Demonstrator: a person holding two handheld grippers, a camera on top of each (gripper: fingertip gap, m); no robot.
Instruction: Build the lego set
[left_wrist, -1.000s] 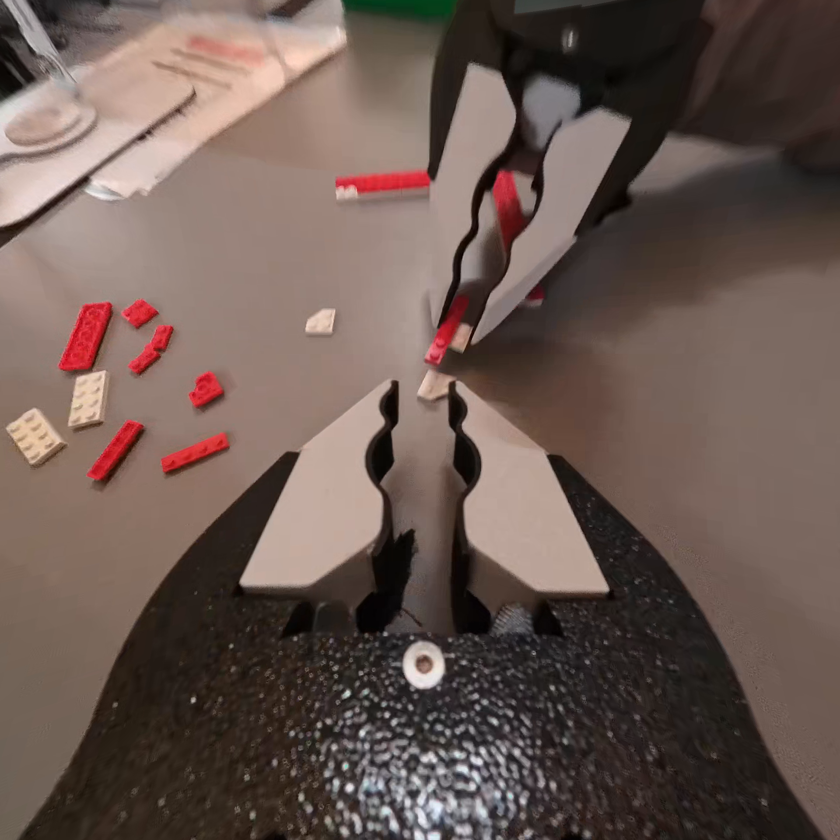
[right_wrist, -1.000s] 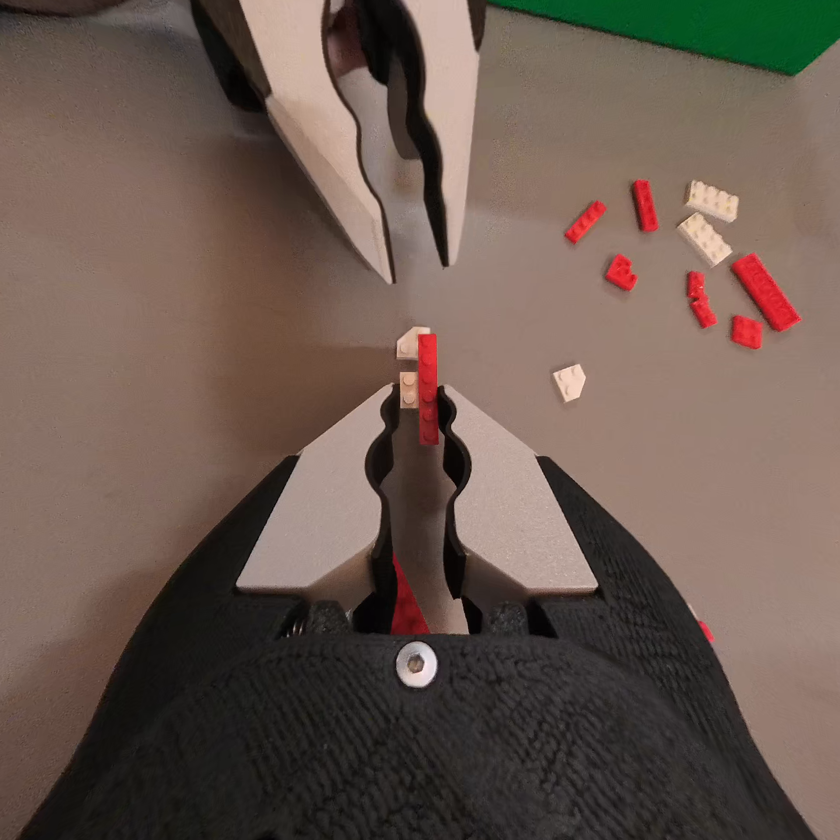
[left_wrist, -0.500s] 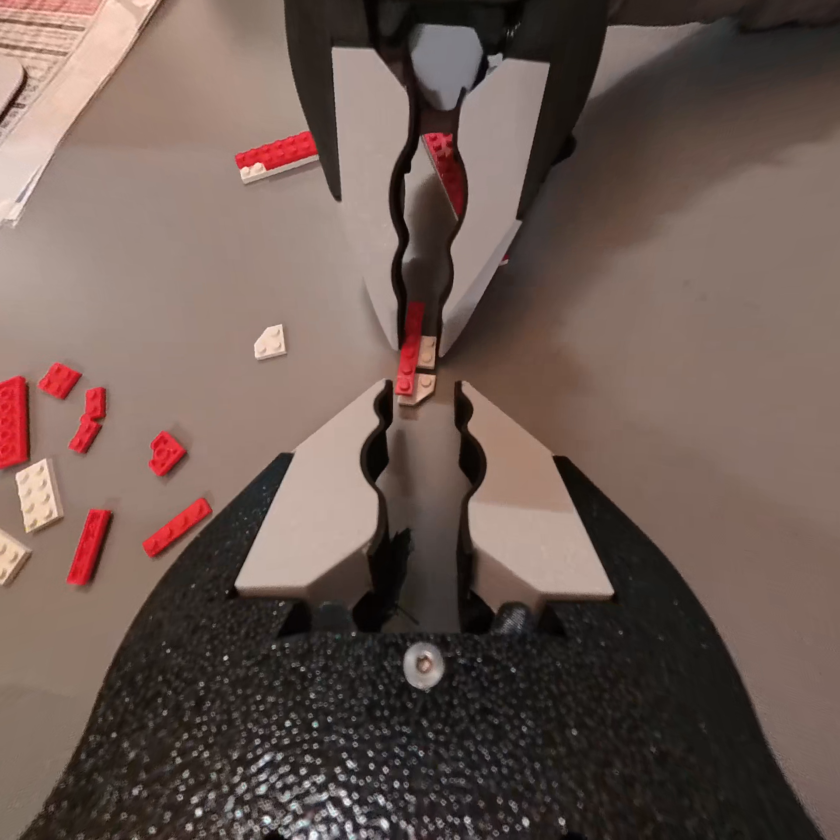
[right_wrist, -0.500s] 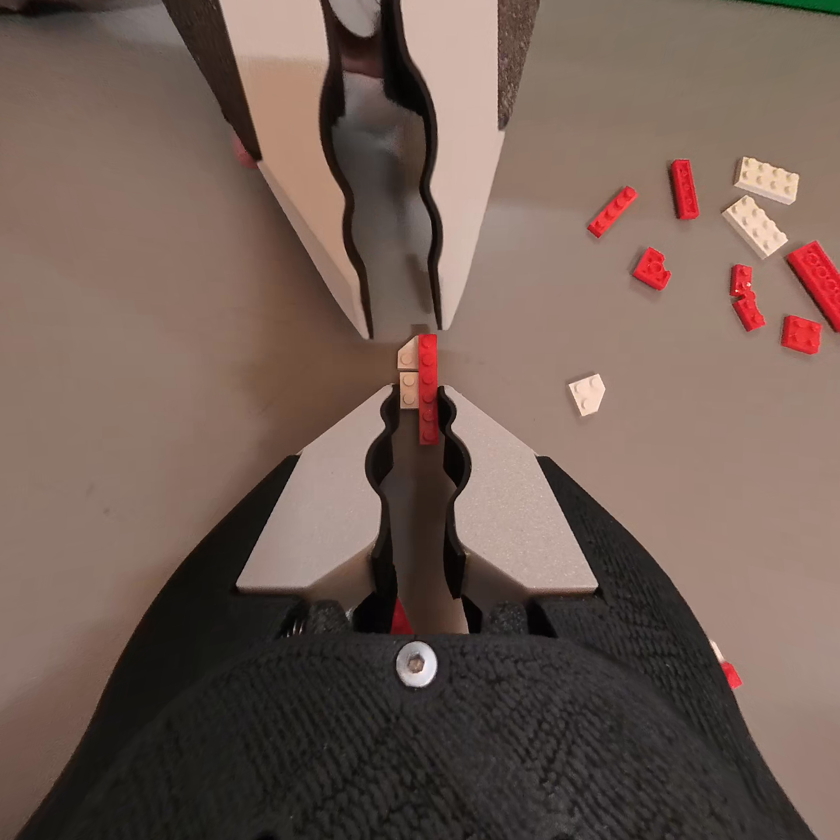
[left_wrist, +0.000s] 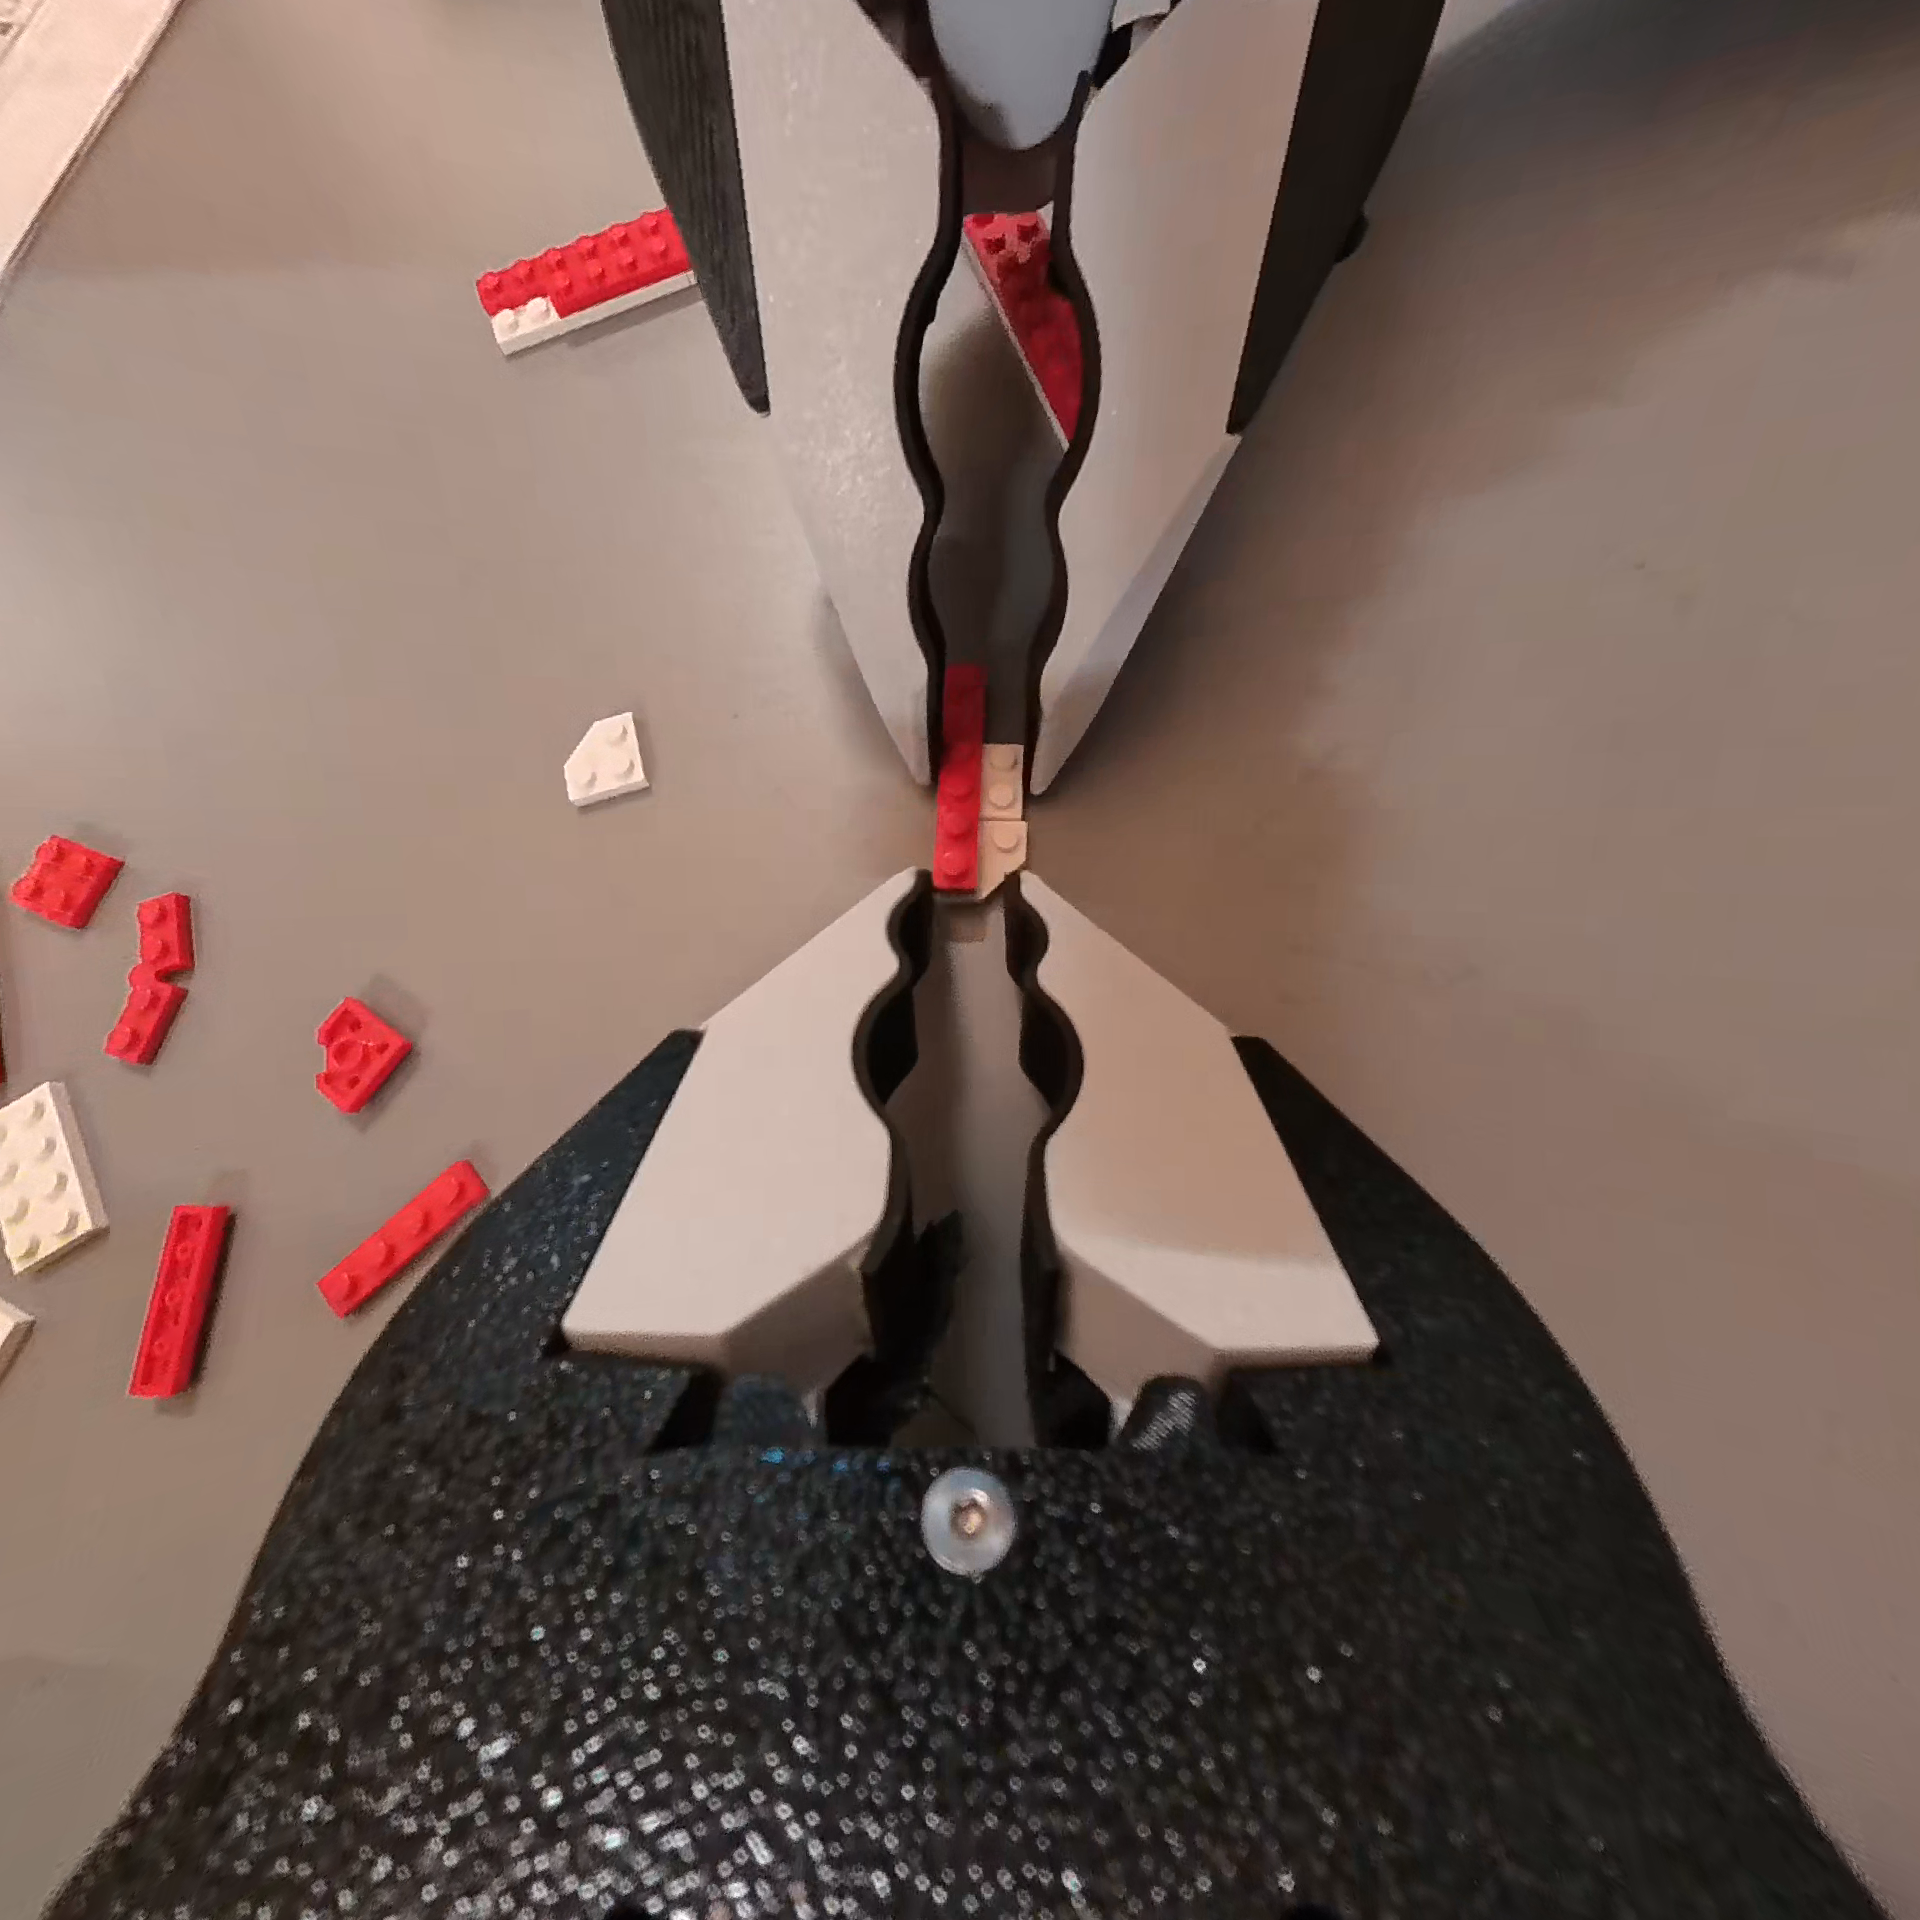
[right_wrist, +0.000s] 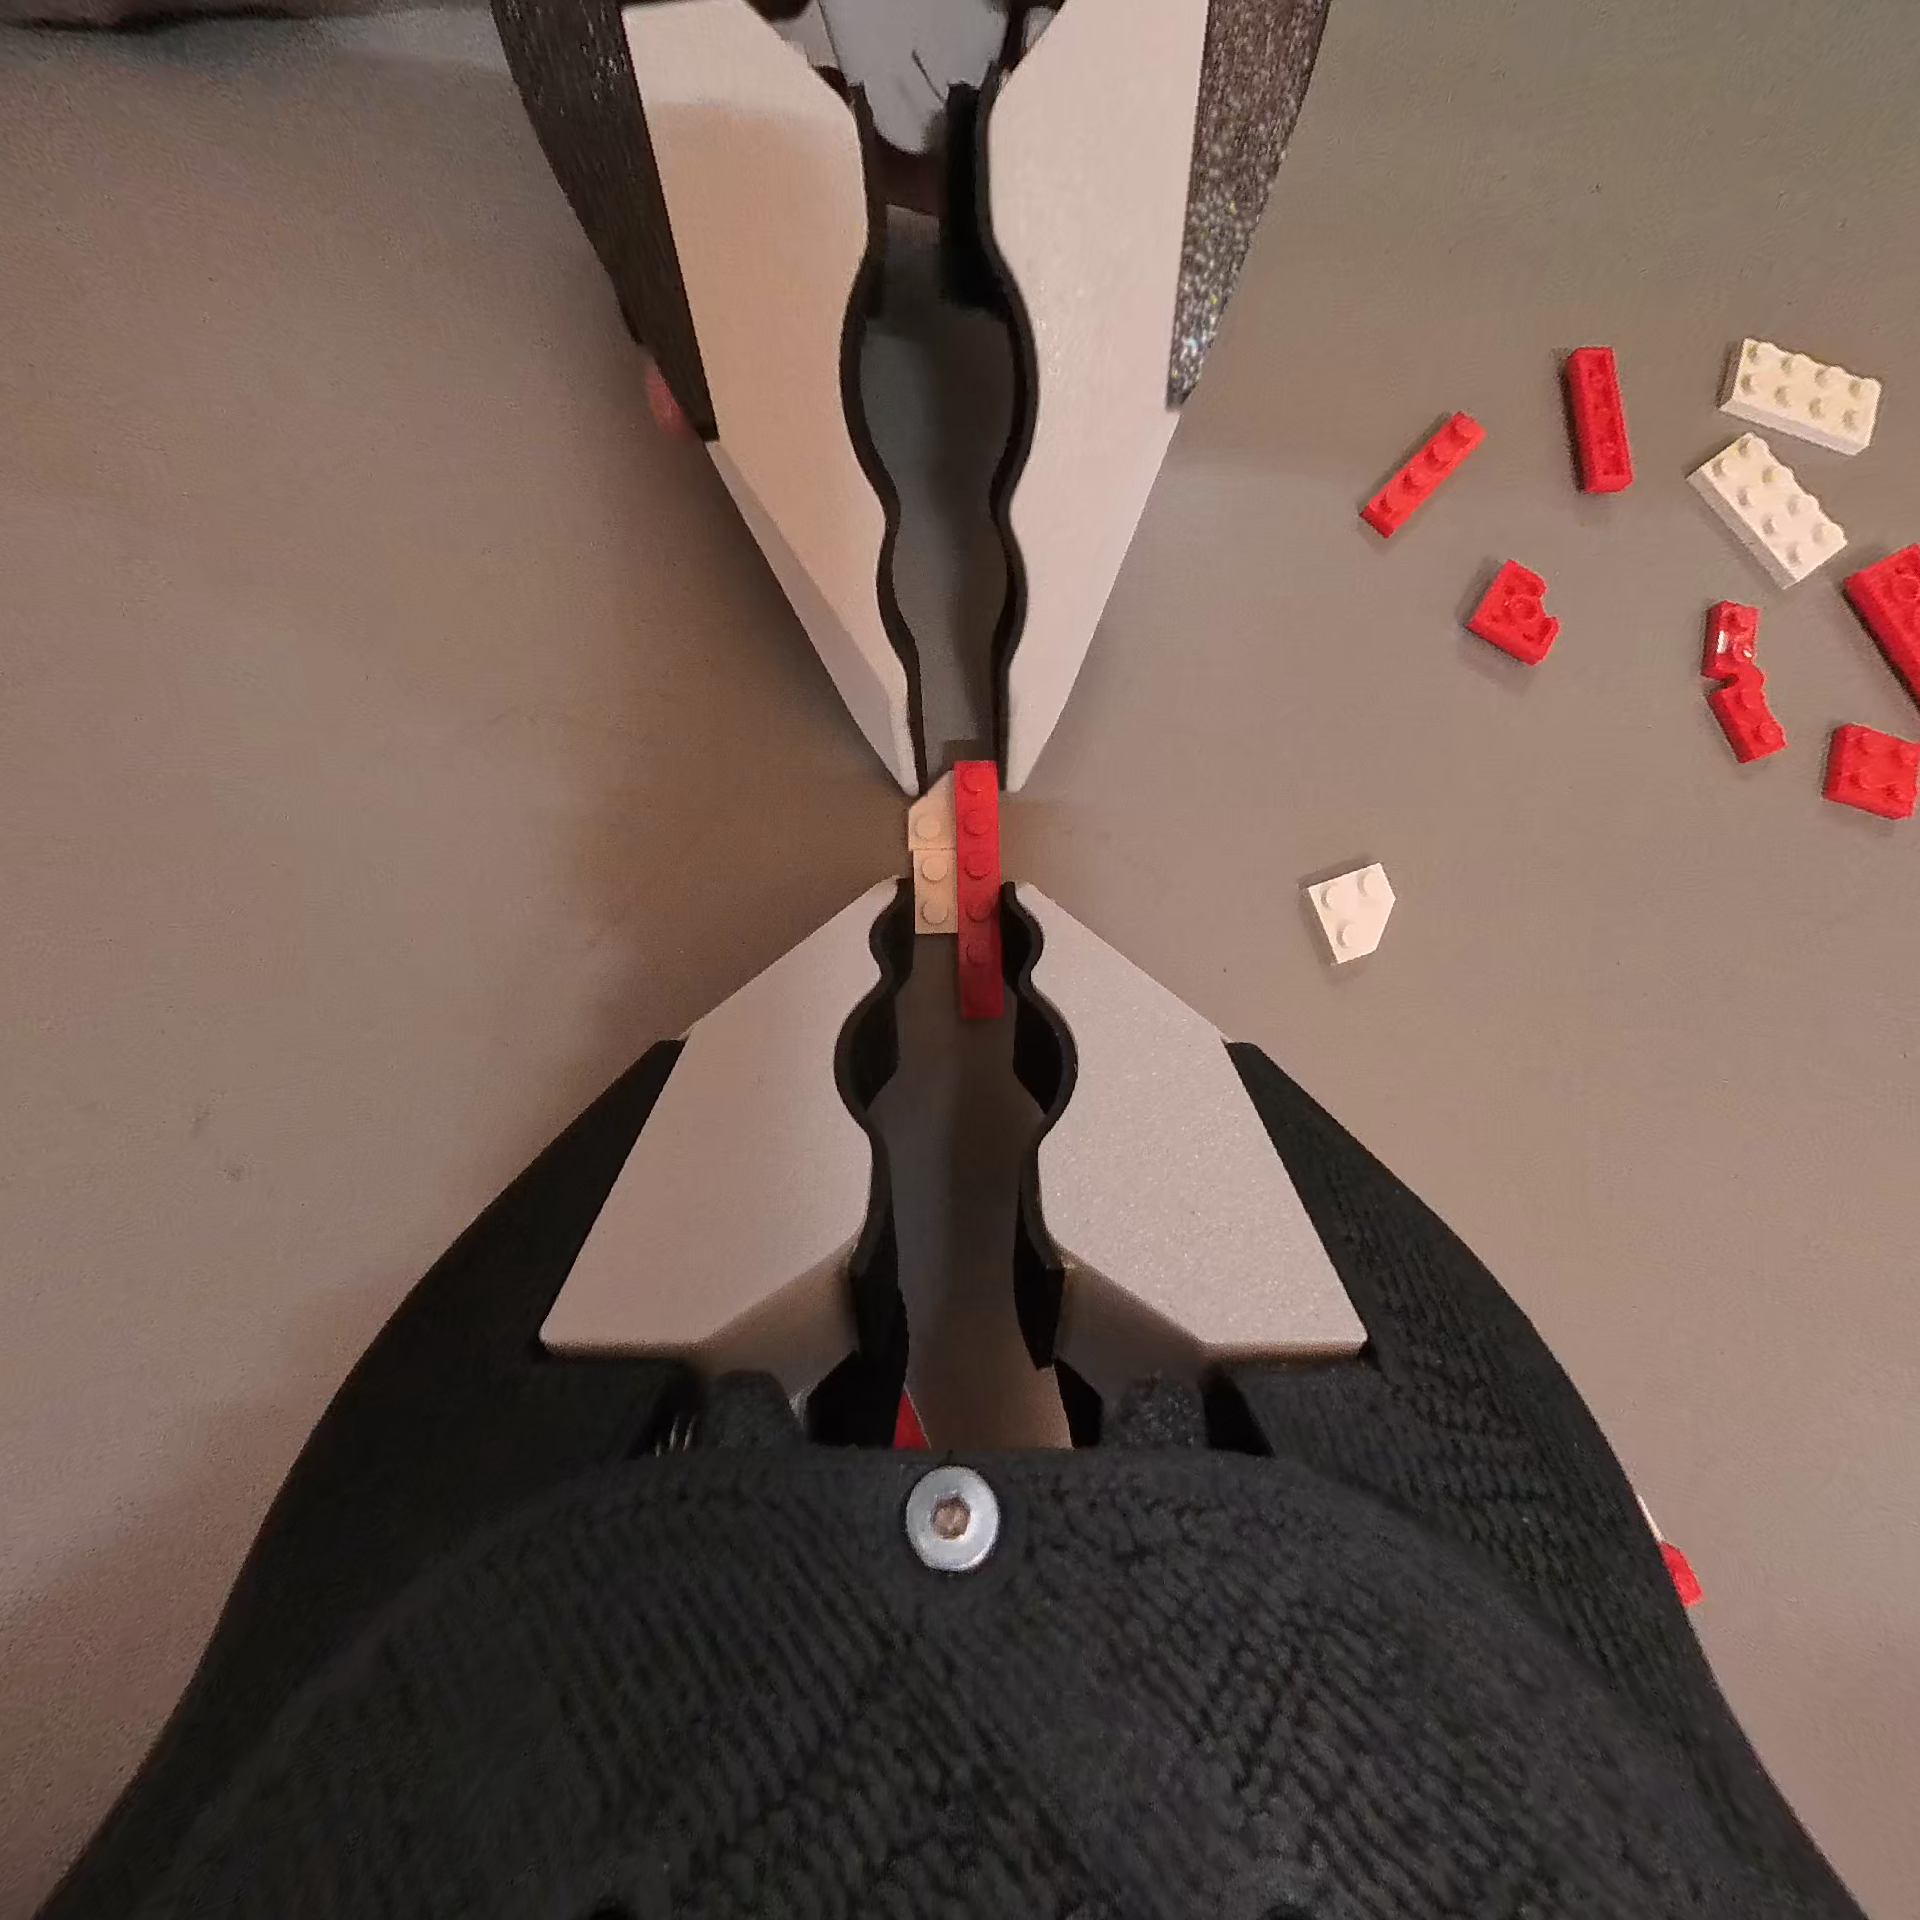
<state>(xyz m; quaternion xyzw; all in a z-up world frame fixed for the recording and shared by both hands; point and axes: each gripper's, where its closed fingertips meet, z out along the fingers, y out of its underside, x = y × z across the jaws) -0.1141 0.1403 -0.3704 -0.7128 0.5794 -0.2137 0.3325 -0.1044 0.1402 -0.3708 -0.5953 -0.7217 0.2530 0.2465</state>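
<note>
table (left_wrist: 1455, 935), grey. right gripper (right_wrist: 954, 891): jaws narrow, clamped on the near end of a small assembly (right_wrist: 961, 883), a red strip with two tan plates alongside, flat on the table. left gripper (left_wrist: 969, 883): jaws narrow, tips at the assembly's other end; grip cannot be told. white wedge plate (left_wrist: 606, 760) just left. loose red and white pieces (left_wrist: 145, 1091) far left. red-and-white plate stack (left_wrist: 582, 275) beyond.

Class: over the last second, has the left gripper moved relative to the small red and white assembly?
Yes. The left gripper closed in on the red and white assembly, its tips now flanking the assembly's end.
</note>
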